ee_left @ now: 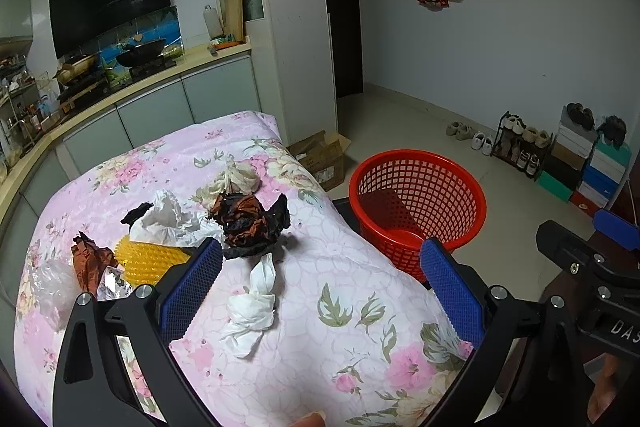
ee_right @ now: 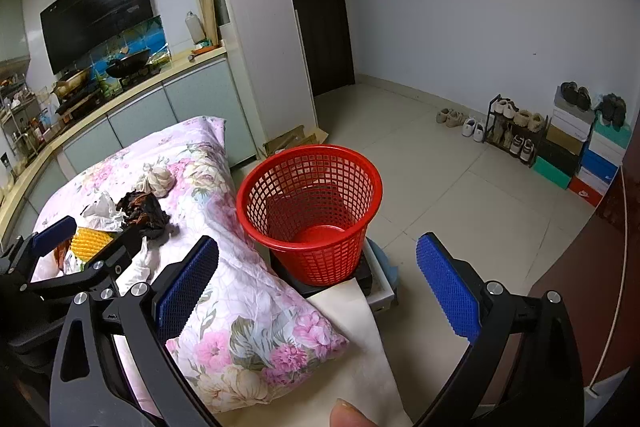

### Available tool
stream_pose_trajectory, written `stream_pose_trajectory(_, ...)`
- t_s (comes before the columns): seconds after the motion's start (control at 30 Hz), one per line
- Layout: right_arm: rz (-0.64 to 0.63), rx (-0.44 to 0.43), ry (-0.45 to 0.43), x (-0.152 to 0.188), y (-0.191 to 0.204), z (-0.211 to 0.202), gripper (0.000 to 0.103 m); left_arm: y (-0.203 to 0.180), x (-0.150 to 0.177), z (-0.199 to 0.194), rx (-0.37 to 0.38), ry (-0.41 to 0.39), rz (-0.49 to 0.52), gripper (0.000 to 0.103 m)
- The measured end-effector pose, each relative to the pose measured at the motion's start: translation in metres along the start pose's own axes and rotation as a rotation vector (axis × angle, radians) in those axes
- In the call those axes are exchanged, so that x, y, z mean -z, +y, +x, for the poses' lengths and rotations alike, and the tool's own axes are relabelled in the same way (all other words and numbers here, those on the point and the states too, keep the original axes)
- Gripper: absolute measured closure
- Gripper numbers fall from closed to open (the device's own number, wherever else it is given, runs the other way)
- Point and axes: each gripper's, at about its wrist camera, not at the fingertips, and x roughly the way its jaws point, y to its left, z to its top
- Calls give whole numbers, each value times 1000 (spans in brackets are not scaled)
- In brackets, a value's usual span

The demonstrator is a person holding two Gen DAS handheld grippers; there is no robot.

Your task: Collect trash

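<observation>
Both grippers spread wide, nothing between the pads. Left gripper [ee_left: 320,283] hovers over the floral pillow [ee_left: 280,347], angled down; right gripper [ee_right: 318,287] hangs just off the pillow's edge, facing the red basket [ee_right: 310,211].

Trash all sits on the pillow, taken as landmark:
- white twisted tissue [ee_left: 254,307] near the pillow's middle, closest to the left gripper, lying between its blue pads in that view but not touched.
- dark brown/black crumpled wrapper [ee_left: 250,219] just behind the tissue, toward the kitchen bench [ee_left: 132,91].
- white crumpled paper [ee_left: 168,219] beside the dark wrapper, on its left.
- cream cloth-like wad [ee_left: 232,181] further back on the pillow, touching or just beside the dark wrapper; cannot tell which.
- yellow spiky piece [ee_left: 150,261] at the pillow's left part, partly hidden by the left gripper's pad.
- brown wrapper scrap [ee_left: 90,259] and clear plastic film [ee_left: 52,287] at the pillow's left edge.

Red basket stands off the pillow's right side on a dark low platform [ee_right: 360,275], upright, mesh walls, no trash visible inside. A cream sheet [ee_right: 360,347] lies beside the pillow's near corner, running toward the basket's base. A fingertip [ee_right: 348,415] shows at the bottom edge of the right wrist view.
</observation>
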Motion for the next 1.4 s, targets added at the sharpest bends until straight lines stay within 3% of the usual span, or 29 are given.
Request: stream_pose_trajectory(1.4,15,18,12,1,-5,3,7,-5,4,3,8,6,8,7)
